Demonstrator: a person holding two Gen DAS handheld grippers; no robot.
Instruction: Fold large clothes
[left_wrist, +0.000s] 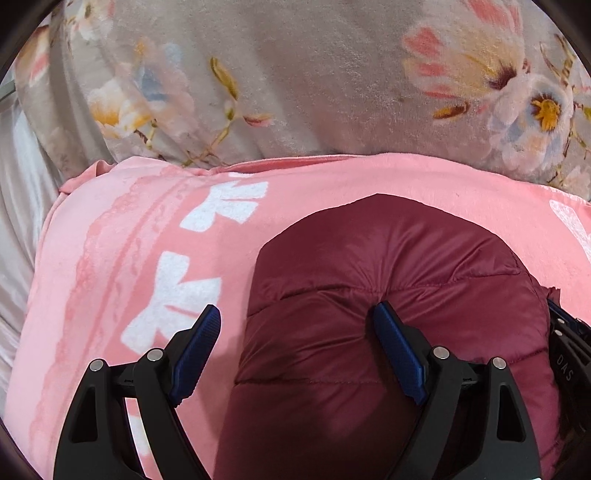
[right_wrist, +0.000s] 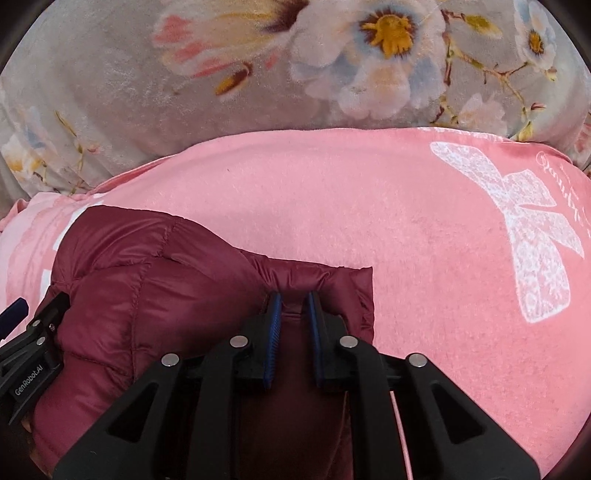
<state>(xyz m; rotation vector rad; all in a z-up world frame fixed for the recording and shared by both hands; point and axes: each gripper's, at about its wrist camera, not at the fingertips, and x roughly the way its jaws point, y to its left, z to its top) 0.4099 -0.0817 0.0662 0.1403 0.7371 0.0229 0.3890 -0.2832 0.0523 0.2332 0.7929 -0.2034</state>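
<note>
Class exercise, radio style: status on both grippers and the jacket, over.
Left gripper open over the maroon puffer jacket. Right gripper shut on its edge. Jacket lies on pink blanket. Nothing obstructing.

Quilted jacket (left_wrist: 388, 295) dark maroon. Blanket (left_wrist: 332, 184) pink w/ white bow prints. Far-edge cover (left_wrist: 295, 74) grey w/ pink, white & yellow florals.

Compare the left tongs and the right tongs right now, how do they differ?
The left tongs stand wide open; the right tongs are nearly closed. The left tongs pinch nothing, one pad over the pink blanket, the other against the maroon jacket; the right tongs clamp a bunched fold near the jacket's edge. Both have black arms with blue pads and point down at the same jacket.
</note>
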